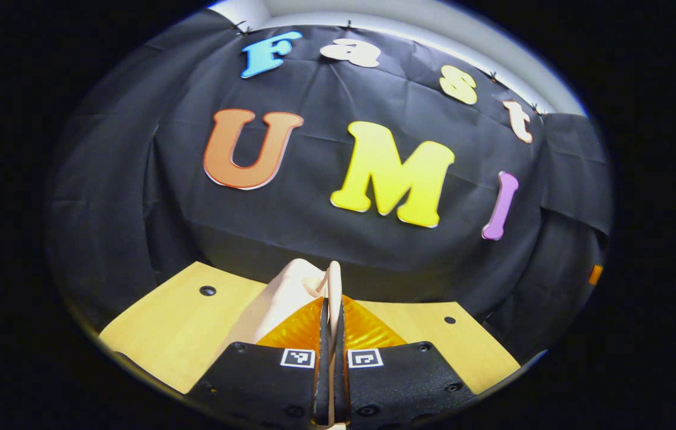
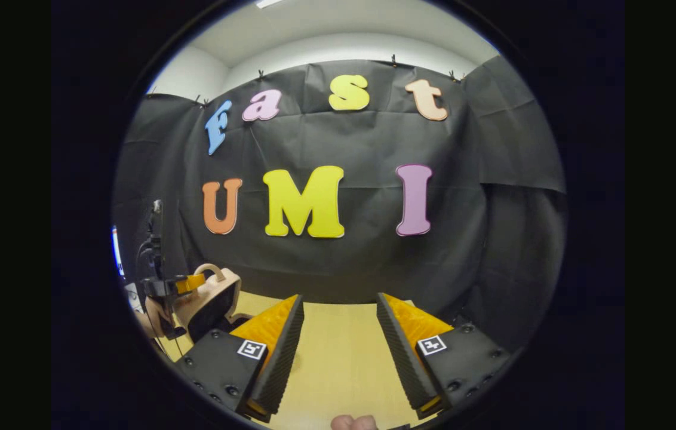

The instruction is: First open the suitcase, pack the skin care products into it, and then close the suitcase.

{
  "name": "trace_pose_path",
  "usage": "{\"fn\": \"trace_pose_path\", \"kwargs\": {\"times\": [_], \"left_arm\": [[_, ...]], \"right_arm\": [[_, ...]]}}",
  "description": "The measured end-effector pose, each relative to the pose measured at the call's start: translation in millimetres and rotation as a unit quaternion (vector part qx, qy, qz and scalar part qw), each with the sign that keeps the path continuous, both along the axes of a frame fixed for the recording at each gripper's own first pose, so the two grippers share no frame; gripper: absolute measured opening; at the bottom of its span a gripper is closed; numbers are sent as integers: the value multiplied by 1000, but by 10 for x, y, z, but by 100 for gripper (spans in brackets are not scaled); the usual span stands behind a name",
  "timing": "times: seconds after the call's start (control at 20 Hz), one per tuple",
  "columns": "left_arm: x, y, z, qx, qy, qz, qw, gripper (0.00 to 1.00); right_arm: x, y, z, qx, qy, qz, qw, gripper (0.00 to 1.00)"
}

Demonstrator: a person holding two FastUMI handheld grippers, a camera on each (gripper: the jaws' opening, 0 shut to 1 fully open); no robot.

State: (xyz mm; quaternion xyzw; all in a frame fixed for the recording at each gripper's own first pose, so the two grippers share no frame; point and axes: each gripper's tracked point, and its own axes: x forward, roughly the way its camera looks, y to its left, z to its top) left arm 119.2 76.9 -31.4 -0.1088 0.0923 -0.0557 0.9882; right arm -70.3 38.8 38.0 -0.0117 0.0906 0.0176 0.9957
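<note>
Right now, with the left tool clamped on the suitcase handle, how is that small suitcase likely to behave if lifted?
The suitcase looks hard-shelled and rounded, so probably stiff, not floppy. It seems small, so likely light. The left tool pinches only the thin handle, so the case may swing or tilt. The right tool hangs open over the table.

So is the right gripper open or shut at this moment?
Open. In the right gripper view, the right gripper has its two fingers wide apart, with bare table between them and nothing held.

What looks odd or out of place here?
Nothing is spilled or damaged. The suitcase stands upright on the table, its handle pinched in the left gripper. The right gripper hangs open.
</note>
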Motion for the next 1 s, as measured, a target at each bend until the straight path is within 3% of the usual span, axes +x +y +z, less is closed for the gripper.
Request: {"fn": "trace_pose_path", "kwargs": {"times": [0.05,0.1,0.2,0.25,0.45,0.55,0.6,1.0], "left_arm": [[-21,-164,-88,10,6,-8,1000,6],[-12,-329,-194,22,12,-11,1000,6],[-11,-712,-433,45,21,-27,998,6],[-21,-866,-565,57,28,-37,997,6],[-70,-1307,-1146,91,69,-66,991,6],[-33,-1421,-1385,114,85,-74,987,6],[-40,-1455,-1484,123,91,-76,985,6],[-4,-1640,-1880,171,132,-70,974,10]], "right_arm": [[-26,-77,20,-5,-3,-5,1000,70],[-61,-145,27,-8,-2,-10,1000,74],[-142,-306,28,-7,2,-22,1000,70],[-173,-405,17,-6,5,-31,999,74],[-297,-762,-89,-7,27,-67,997,74],[-350,-873,-115,-9,34,-79,996,69],[-361,-916,-120,-10,35,-84,996,73],[-329,-1044,-239,-9,49,-86,995,74]]}}
